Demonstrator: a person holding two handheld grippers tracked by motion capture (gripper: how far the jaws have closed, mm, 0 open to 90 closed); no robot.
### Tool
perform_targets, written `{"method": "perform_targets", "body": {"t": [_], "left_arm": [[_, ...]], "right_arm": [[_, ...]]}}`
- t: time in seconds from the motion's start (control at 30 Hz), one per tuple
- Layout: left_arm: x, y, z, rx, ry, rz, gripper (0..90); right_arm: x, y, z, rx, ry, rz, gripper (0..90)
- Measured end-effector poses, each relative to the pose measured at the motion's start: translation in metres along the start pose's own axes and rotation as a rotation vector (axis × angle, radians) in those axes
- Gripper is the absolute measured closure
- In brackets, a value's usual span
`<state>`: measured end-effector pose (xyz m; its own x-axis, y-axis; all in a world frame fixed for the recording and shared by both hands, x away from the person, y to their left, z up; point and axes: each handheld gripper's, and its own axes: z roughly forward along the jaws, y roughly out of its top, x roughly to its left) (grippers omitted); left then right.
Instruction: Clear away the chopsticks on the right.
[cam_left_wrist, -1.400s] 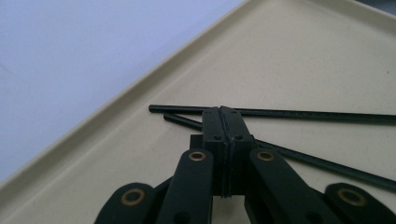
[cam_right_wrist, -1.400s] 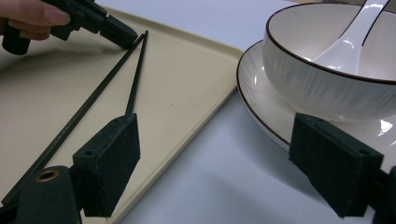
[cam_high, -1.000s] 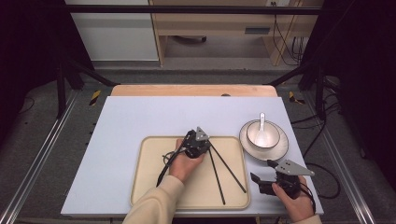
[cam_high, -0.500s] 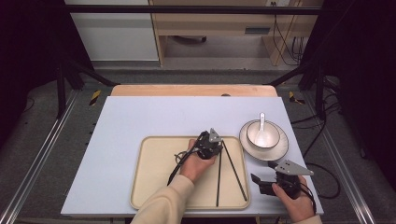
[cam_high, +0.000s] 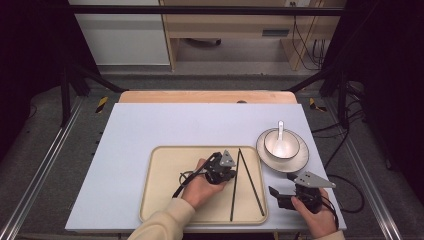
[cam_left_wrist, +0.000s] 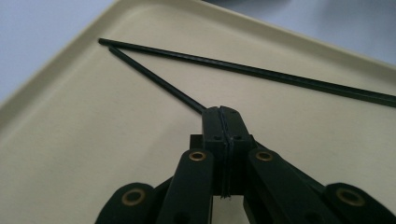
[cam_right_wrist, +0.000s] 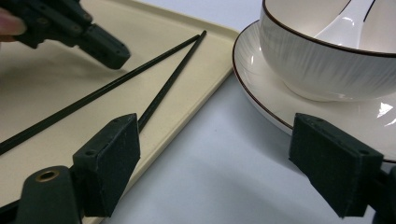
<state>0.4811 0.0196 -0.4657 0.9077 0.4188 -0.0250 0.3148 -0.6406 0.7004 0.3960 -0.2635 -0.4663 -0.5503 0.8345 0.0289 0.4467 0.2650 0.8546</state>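
Note:
Two black chopsticks lie in a V on the right half of a beige tray, their far ends meeting. The left chopstick runs under the tip of my left gripper. That gripper is shut, with only a thin seam between its jaws, and its tip is down at that stick. The right chopstick lies apart from it. My right gripper stands open over the bare table, right of the tray, holding nothing.
A white bowl with a white spoon in it stands on a saucer just beyond the right gripper. The white tabletop stretches to the left and far side.
My left gripper has moved right across the tray to the left chopstick. That stick has swung, its far end now meeting the other's. The right gripper has stayed still.

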Motion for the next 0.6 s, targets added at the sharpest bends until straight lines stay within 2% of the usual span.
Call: {"method": "perform_targets", "body": {"t": [0.03,0.1,0.2,0.37,0.5,0.6], "left_arm": [[-0.002,-0.001,0.000,0.000,-0.007,-0.001,89.7],[-0.007,-0.001,0.000,0.030,-0.003,0.035,89.7],[-0.013,-0.001,0.004,0.043,-0.022,0.050,89.7],[-0.013,0.002,0.012,0.011,-0.028,0.018,89.6],[-0.012,0.009,0.021,-0.009,-0.011,0.006,89.6],[-0.007,0.016,0.028,-0.010,0.020,0.001,89.6]], "right_arm": [[0.000,0.000,0.000,0.003,-0.003,0.000,16.3],[0.000,0.000,0.000,0.005,-0.005,0.000,16.3],[0.000,0.000,0.001,0.008,-0.005,0.004,16.3],[0.000,-0.001,0.001,0.012,-0.003,0.002,16.3],[0.000,-0.001,0.002,0.018,-0.002,-0.001,16.3],[0.000,-0.001,0.002,0.020,0.000,-0.002,16.3]]}}
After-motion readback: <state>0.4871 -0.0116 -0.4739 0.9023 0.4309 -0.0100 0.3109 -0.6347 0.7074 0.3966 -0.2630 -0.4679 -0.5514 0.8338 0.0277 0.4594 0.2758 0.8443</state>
